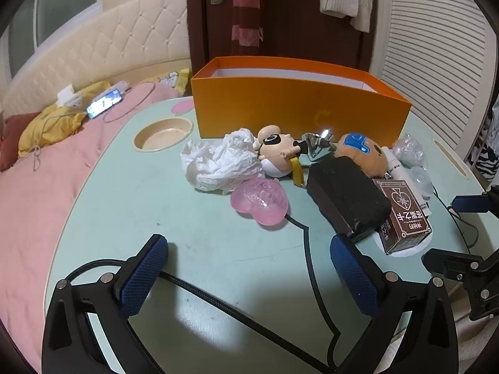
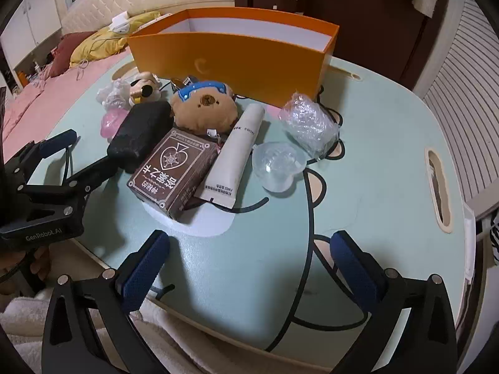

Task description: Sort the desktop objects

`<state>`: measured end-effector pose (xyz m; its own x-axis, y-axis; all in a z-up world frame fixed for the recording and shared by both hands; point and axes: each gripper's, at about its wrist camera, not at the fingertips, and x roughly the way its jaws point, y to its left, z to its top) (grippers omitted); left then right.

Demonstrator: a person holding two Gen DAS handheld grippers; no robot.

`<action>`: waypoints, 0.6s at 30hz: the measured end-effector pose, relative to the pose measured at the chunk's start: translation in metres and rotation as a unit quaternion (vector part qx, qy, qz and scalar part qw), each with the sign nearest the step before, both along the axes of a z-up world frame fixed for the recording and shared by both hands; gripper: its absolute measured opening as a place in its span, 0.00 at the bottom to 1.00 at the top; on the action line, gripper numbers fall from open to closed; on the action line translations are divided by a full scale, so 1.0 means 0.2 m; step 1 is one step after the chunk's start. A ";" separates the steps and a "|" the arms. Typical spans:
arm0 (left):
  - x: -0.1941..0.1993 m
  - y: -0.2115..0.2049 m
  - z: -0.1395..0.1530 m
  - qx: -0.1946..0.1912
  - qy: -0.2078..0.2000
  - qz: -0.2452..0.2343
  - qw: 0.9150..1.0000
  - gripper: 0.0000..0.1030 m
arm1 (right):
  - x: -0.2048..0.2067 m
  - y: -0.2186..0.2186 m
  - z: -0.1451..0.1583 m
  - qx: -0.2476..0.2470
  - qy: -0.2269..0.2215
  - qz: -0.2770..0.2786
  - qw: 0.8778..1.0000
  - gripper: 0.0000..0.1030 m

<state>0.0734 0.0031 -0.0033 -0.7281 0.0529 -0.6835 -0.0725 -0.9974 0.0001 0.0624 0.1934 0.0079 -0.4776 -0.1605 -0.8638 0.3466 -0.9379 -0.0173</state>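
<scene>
An orange box (image 1: pixel 296 109) (image 2: pixel 230 59) stands open-topped at the back of the mint table (image 1: pixel 156 218). In front of it lie crumpled white tissue (image 1: pixel 218 162), a cartoon figurine (image 1: pixel 277 152), a pink heart-shaped piece (image 1: pixel 259 201), a black case (image 1: pixel 346 196) (image 2: pixel 140 134), a brown card box (image 1: pixel 405 218) (image 2: pixel 174 174), a brown plush (image 2: pixel 202 112), a white tube (image 2: pixel 234 152), a clear heart-shaped piece (image 2: pixel 277 165) and crinkled clear wrap (image 2: pixel 308 124). My left gripper (image 1: pixel 249 271) is open over bare table, short of the pink piece. My right gripper (image 2: pixel 249 268) is open, empty, short of the card box.
A round cup recess (image 1: pixel 163 132) sits in the table at left, a slot (image 2: pixel 439 187) near its right edge. A bed with pink cover (image 1: pixel 40 171) and a lit phone (image 1: pixel 104 103) lies to the left. A black cable (image 1: pixel 234 305) crosses the table under my left gripper.
</scene>
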 end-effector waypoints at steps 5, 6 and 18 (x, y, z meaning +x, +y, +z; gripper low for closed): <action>-0.01 -0.01 -0.02 0.001 0.001 0.000 1.000 1.00 | 0.00 0.01 0.00 0.000 -0.001 0.000 1.000 1.00; -0.01 -0.01 -0.02 0.001 0.001 0.000 1.000 1.00 | 0.00 0.01 0.01 0.000 -0.001 0.001 1.000 1.00; -0.03 0.01 -0.01 -0.001 0.004 -0.005 1.000 1.00 | 0.00 0.01 0.01 0.000 -0.001 0.004 1.000 1.00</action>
<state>0.0672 0.0052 -0.0050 -0.7331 0.0584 -0.6776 -0.0819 -0.9966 0.0028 0.0617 0.1958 0.0101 -0.4751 -0.1639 -0.8646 0.3539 -0.9351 -0.0172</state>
